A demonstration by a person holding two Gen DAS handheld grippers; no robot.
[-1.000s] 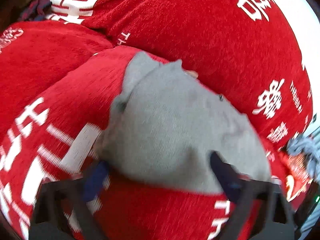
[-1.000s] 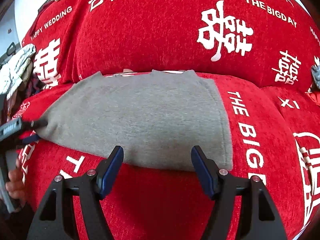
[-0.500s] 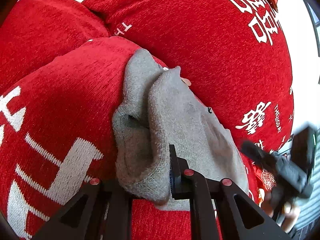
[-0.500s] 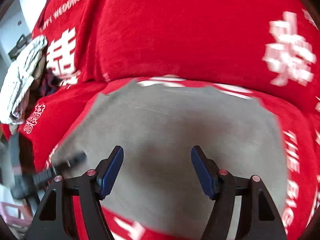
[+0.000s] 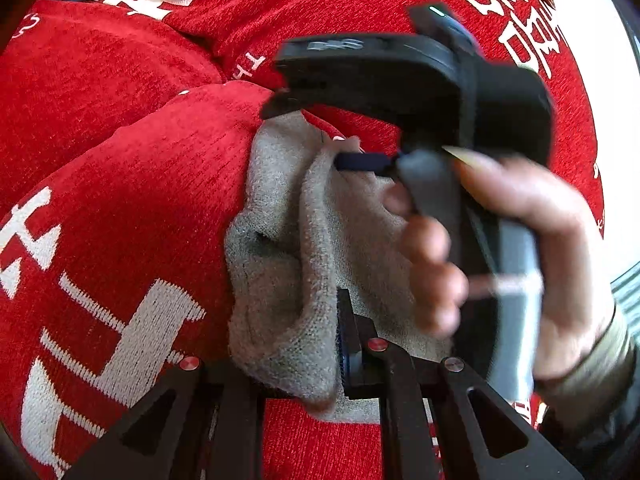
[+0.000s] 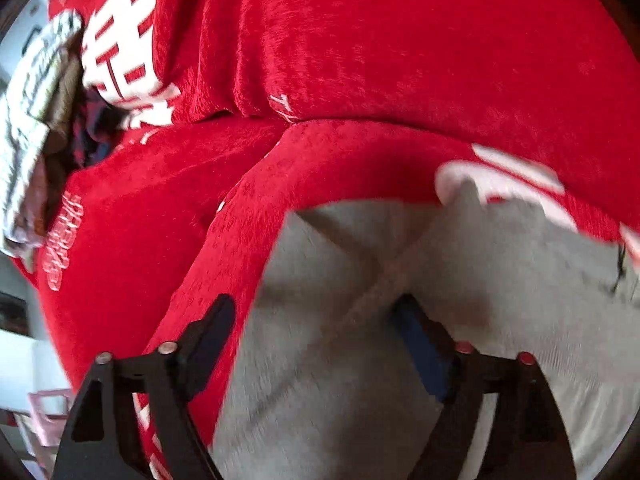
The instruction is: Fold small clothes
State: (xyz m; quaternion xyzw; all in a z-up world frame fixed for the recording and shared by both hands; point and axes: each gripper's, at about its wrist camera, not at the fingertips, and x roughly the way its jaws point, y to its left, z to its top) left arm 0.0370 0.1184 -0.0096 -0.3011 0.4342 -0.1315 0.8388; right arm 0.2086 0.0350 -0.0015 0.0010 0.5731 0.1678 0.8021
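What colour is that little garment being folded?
Plain grey garment, seen best in the left wrist view against the red sofa cover.

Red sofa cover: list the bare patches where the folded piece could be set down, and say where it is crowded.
Bare red sofa cover lies left of the grey garment, up to the cloth pile at the far left. The strip by the backrest is narrow. Crowded: the garment's own patch, where the left hand-held gripper pinches its edge and the right hand-held gripper is open over it.
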